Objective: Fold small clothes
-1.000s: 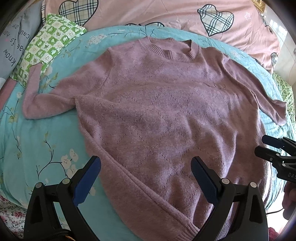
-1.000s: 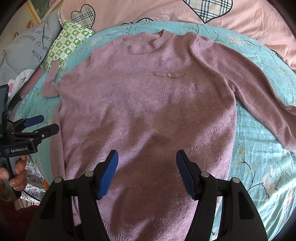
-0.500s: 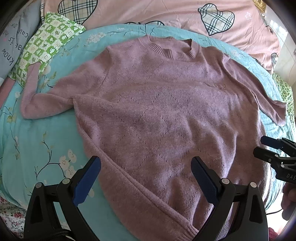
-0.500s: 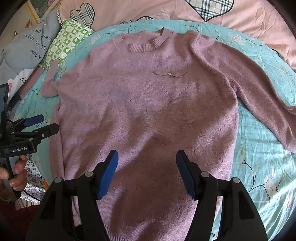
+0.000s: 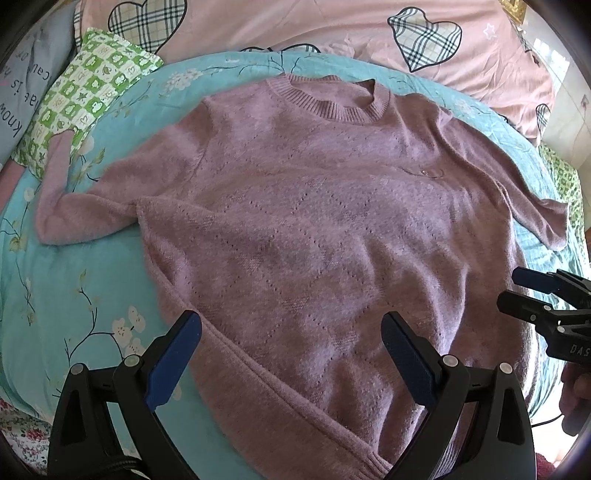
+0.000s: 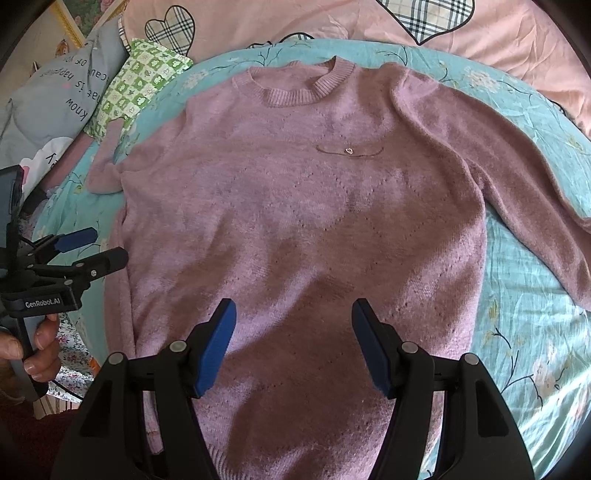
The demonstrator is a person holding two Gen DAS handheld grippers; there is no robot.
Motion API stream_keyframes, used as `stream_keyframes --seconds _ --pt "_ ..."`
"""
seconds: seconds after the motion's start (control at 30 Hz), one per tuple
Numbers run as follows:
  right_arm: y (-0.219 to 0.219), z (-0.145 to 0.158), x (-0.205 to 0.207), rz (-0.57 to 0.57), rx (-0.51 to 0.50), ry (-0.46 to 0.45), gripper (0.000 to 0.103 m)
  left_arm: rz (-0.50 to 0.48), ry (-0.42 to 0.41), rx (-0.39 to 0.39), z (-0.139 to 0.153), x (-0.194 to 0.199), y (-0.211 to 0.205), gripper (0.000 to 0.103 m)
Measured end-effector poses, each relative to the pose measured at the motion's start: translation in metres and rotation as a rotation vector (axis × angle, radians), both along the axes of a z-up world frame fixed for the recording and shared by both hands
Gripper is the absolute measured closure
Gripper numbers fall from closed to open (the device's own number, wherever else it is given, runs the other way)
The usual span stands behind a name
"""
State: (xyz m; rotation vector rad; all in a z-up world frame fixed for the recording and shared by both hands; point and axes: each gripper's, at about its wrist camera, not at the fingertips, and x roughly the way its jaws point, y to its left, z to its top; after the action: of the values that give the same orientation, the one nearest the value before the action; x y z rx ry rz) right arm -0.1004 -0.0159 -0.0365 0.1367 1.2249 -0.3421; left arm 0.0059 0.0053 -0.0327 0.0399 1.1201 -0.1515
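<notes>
- Where the near hem of the purple sweater [image 6: 295, 229] meets the foot of the bed, both views lose it behind the black gripper bodies, so the hem's full line cannot be followed.
- One sleeve runs off toward the bed's right edge and is cut by the frame in the right wrist view; the other sleeve's cuff lies bent near the left edge, touching a green checked pillow [image 5: 88, 99].
- Only part of a hand [image 6: 35, 350] shows, wrapped around the left gripper's handle; the person is otherwise out of view.
- The left gripper [image 5: 291, 332] hangs above the sweater's lower left corner, its blue pads [image 5: 173, 365] spread wide apart, with nothing between them.
- The right gripper [image 6: 293, 317] hangs above the middle of the lower body of the sweater, jaws likewise parted and empty, not touching the knit.
- The sweater lies flat and face up in the middle of the bed, ribbed neck toward the head end, with a small chain ornament [image 6: 349, 150] on the chest.
- Under it is a turquoise bedspread [image 6: 524, 314] printed with flowering branches.
- Along the head edge lies a pink quilt [image 5: 332, 33] with plaid hearts; a grey cushion [image 6: 62, 99] with lettering sits at the far left corner.
</notes>
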Motion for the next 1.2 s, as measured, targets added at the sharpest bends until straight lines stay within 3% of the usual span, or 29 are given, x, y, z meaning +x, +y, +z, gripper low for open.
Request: stream_keyframes --seconds 0.43,0.67,0.87,1.07,1.2 --pt "-0.046 0.023 0.037 -0.012 0.006 -0.046 0.037 -0.026 -0.031 0.012 0.010 0.049 0.005 0.005" --pt "-0.104 0.048 0.043 -0.125 -0.003 -0.117 0.036 -0.035 -0.058 0.028 0.020 0.095 0.002 0.005" --pt "-0.161 0.060 -0.005 -0.325 -0.028 -0.148 0.036 -0.014 -0.069 0.041 0.017 0.132 0.002 0.005" --pt "-0.222 0.083 -0.097 -0.606 -0.087 -0.199 0.036 0.005 -0.046 0.058 0.003 0.151 0.004 0.005" --pt "-0.269 0.106 -0.168 -0.850 -0.090 -0.313 0.036 0.015 -0.023 0.055 -0.006 0.160 0.001 0.005"
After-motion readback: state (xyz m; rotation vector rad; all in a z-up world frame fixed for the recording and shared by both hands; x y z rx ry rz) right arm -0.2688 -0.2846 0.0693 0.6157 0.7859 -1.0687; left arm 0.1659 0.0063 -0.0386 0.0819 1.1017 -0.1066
